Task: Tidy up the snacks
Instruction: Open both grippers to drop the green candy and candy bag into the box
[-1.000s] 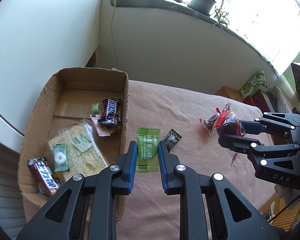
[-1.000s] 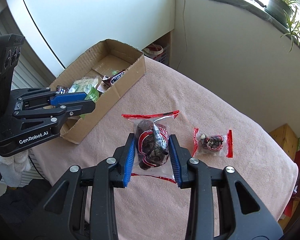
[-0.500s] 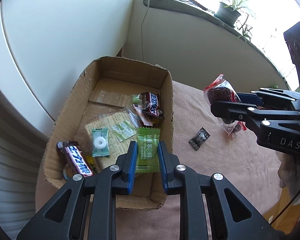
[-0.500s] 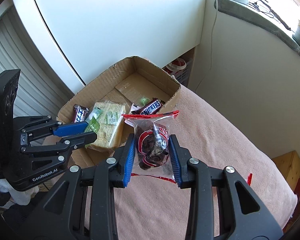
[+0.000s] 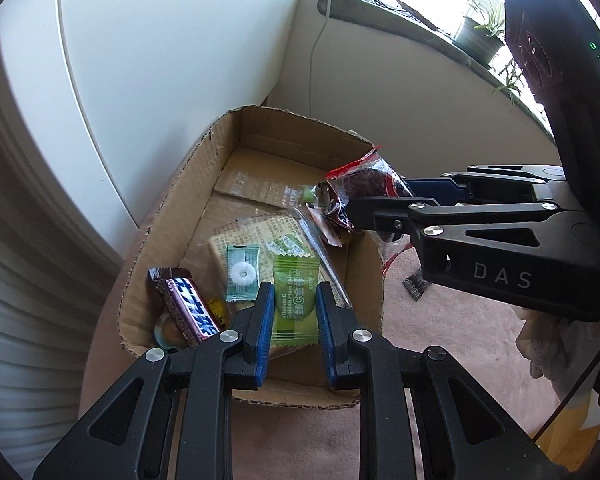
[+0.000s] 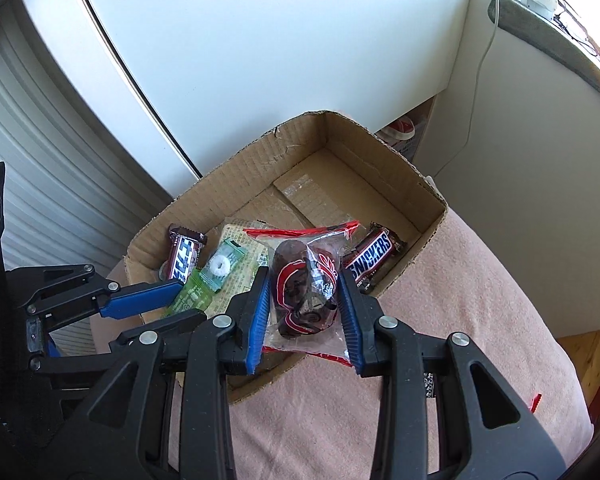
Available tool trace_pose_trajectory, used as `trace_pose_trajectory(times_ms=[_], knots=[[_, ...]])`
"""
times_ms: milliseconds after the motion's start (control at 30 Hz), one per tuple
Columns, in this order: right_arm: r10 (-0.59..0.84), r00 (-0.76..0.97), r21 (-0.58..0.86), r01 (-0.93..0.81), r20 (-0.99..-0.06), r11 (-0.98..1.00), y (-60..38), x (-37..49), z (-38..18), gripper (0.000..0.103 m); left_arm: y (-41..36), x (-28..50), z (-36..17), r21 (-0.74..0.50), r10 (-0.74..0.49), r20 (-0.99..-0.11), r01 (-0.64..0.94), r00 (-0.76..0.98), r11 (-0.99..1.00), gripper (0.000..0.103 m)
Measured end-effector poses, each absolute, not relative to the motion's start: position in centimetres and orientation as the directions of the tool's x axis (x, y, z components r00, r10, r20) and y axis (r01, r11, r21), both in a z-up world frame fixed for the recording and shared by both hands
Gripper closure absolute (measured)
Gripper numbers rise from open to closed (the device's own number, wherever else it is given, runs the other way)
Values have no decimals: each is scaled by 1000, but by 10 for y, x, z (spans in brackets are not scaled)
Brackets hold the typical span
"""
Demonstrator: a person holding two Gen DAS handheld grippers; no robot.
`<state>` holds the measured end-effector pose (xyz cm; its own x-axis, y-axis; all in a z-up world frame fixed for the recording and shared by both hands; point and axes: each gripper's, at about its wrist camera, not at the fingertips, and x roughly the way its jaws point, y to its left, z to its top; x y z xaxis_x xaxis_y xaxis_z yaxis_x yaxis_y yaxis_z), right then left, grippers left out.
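Observation:
My left gripper [image 5: 292, 304] is shut on a green candy packet [image 5: 294, 300] and holds it over the near end of the open cardboard box [image 5: 204, 160]. My right gripper [image 6: 304, 292] is shut on a clear red-edged bag of dark snacks [image 6: 306, 280] and holds it above the box's right wall [image 6: 412, 256]. The right gripper also shows in the left wrist view [image 5: 384, 204], over the box. The box holds a Snickers bar [image 6: 372, 260], a purple bar [image 5: 186, 308], a mint packet [image 5: 242, 272] and a cracker pack [image 5: 256, 240].
The box sits on a pink cloth-covered table [image 6: 460, 300] beside a white wall. A small dark wrapped candy [image 5: 416, 286] lies on the cloth right of the box. A windowsill with a potted plant [image 5: 478, 38] runs behind.
Both grippers have carried their snacks from over the pink cloth to the left, and now hold them above the box.

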<state>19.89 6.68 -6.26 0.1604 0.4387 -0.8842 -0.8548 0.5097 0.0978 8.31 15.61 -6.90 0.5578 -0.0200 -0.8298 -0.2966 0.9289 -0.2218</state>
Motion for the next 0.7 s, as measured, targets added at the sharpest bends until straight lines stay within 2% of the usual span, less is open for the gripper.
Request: trace_pose_trajectory(times_ms=[300,333,367,400,433,533,600,700], knots=[[447,142,118,-855,-883,505,72,202,-63,67,157,81,-67,-217,-13,-831,-303,557,928,82],[447,145,116,-854,-883,507,72,202,-63,60,158,81,-68,-215,-9,-833,-308,554,927,81],[449,151,113,-853,-881,509,72,203,-62,54,158,81,-68,-212,-5,-834,-313,551,926,72],[451,159,108,-853,-878,511,71,202,-60,42,159,81,-68,-210,-1,-834,-317,551,925,66],[456,166,105,-853,-874,512,71,202,-59,35,160,80,-67,-209,3,-834,-320,552,924,66],[457,182,96,-848,-871,521,71,203,-56,31,161,80,-67,-203,8,-836,-323,548,924,64],[454,188,92,-846,-871,526,70,204,-55,26,162,80,-66,-190,23,-837,-330,546,925,55],[451,193,88,-844,-871,530,66,205,-55,25,162,81,-64,-186,29,-836,-332,549,925,55]])
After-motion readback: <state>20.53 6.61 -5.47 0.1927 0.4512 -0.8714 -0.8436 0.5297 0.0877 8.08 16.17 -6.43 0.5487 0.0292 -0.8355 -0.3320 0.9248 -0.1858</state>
